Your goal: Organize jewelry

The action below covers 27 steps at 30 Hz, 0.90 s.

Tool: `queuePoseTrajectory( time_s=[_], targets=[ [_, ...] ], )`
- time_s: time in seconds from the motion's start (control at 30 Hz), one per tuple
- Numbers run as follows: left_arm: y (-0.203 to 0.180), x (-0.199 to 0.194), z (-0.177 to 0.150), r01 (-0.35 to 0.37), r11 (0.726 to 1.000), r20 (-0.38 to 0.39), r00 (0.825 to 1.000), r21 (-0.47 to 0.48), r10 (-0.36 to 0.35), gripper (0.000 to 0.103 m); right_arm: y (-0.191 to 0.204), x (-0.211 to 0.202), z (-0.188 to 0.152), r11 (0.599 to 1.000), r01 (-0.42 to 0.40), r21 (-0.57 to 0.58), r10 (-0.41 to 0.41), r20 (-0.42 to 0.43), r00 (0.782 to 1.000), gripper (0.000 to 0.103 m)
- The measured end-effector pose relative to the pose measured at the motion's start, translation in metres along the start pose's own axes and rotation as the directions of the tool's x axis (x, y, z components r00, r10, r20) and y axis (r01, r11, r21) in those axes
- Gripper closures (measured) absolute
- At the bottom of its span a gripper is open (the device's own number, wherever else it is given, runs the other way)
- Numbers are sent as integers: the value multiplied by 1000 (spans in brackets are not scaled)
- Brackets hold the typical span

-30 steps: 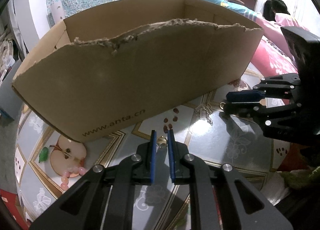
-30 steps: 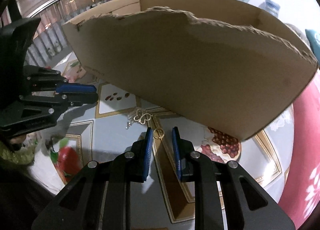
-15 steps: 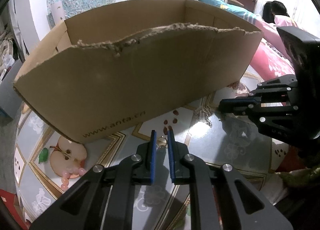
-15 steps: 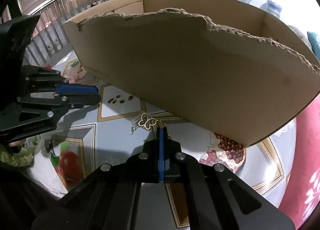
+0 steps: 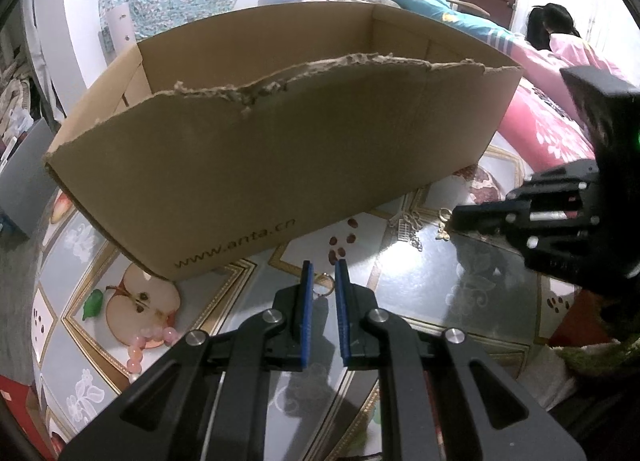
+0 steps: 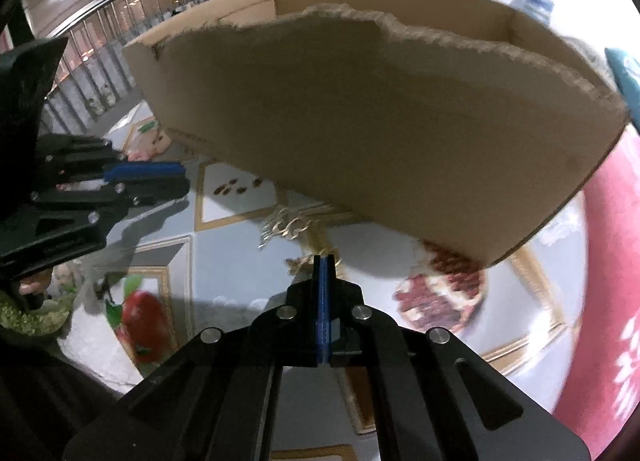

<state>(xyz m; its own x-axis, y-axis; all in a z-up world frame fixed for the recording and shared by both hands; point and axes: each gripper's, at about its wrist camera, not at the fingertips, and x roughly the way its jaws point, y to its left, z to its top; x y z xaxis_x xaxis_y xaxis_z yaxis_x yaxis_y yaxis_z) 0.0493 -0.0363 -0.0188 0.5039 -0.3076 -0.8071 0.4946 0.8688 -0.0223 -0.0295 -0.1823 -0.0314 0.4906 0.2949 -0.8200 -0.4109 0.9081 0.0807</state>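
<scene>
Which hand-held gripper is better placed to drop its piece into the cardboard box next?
Left, tentatively. The left hand-held gripper already holds a small ring near the cardboard box. The right hand-held gripper is shut low by the pendant chain; its catch is unclear.

The cardboard box fills the far side of the table, its torn front wall a tall barrier right ahead of both grippers; its open top is reachable only from above. Between that wall and the left gripper lies a narrow strip of bare tabletop. To the right the right gripper blocks the way, low over a silver chain. Left of the left gripper, pink beads lie near the table edge.
</scene>
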Motion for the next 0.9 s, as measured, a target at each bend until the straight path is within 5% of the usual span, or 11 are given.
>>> queuePoseTrajectory(
  time_s=[0.27, 0.43, 0.5, 0.7, 0.9],
  targets=[
    [0, 1, 0, -4, 1000, 0, 1000, -1, 4, 93, 16, -1, 1, 999, -39, -33, 40, 16, 999, 102],
    [2, 3, 0, -2, 1000, -4, 1000, -6, 1, 93, 0, -11, 6, 996, 27, -85, -23, 46, 999, 76],
    [1, 4, 0, 0, 1000, -5, 1000, -7, 0, 93, -3, -8, 8, 990, 31, -135, -27, 32, 999, 75],
    [0, 4, 0, -2, 1000, -7, 1000, -8, 2, 93, -2, 5, 9, 964, -43, -263, 38, -23, 999, 76],
    [0, 6, -1, -4, 1000, -12, 1000, -12, 4, 93, -12, 9, 16, 940, -130, -316, 120, -50, 992, 89]
  ],
)
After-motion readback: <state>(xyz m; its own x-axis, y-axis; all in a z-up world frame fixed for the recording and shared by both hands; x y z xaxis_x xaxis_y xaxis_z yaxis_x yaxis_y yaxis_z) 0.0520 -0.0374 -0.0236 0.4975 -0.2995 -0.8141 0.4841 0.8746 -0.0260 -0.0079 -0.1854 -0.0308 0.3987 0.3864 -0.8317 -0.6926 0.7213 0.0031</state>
